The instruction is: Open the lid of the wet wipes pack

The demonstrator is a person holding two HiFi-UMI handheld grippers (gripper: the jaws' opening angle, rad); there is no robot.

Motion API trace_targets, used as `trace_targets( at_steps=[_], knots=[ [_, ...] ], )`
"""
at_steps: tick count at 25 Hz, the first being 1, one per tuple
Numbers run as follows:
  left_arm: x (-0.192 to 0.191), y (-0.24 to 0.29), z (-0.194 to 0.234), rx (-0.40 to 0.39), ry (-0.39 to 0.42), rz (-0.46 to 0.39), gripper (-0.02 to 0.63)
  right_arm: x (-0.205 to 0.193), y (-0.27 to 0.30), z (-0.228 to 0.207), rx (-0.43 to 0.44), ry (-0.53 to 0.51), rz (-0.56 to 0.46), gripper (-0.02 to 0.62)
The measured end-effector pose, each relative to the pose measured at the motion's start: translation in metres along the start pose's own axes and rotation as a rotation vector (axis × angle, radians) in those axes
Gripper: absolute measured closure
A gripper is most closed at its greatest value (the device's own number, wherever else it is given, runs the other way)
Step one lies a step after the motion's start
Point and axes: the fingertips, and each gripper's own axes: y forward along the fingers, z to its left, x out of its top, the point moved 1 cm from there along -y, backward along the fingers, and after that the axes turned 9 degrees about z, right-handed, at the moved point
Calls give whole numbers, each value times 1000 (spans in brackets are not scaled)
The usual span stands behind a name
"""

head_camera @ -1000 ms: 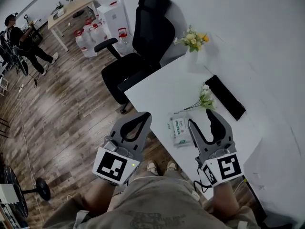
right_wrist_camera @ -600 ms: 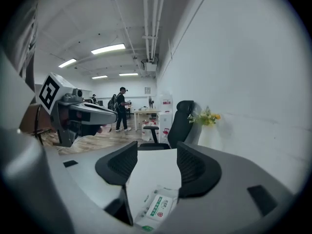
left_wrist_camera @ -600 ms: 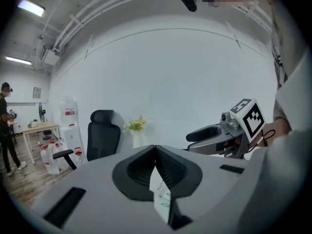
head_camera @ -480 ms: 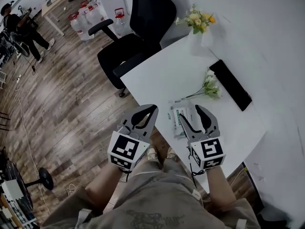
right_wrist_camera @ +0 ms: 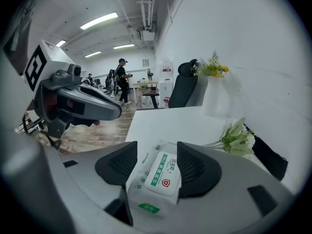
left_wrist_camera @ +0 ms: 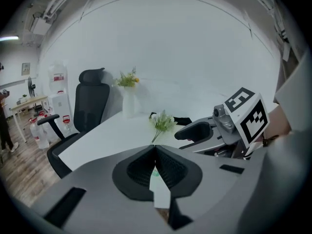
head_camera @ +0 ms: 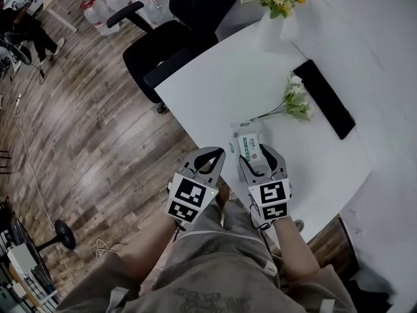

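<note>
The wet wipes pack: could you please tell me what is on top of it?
Its white lid, shut, between the open jaws of the right tool. Anything under the lid is covered.

Right claw, jaws just opening wide, frames the wet wipes pack on the table.

The desk is seen from the head, steeply downward, at the upper right of the frame. Both gripper views are taken low over it and faced across toward the vase (shared by all three views); the wet wipes pack is framed close by the right one.
</note>
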Motion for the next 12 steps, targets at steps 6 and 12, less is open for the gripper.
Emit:
trace_targets(
  at_steps=[6, 12],
  knots=[
    [-40, 46, -2, -44, -3, 98, 589, -28, 39, -1, -29, -3, 86, 342],
    [-68, 79, -8, -85, 7, 175, 589, -48, 64, -8, -81, -7, 140, 342]
  ],
)
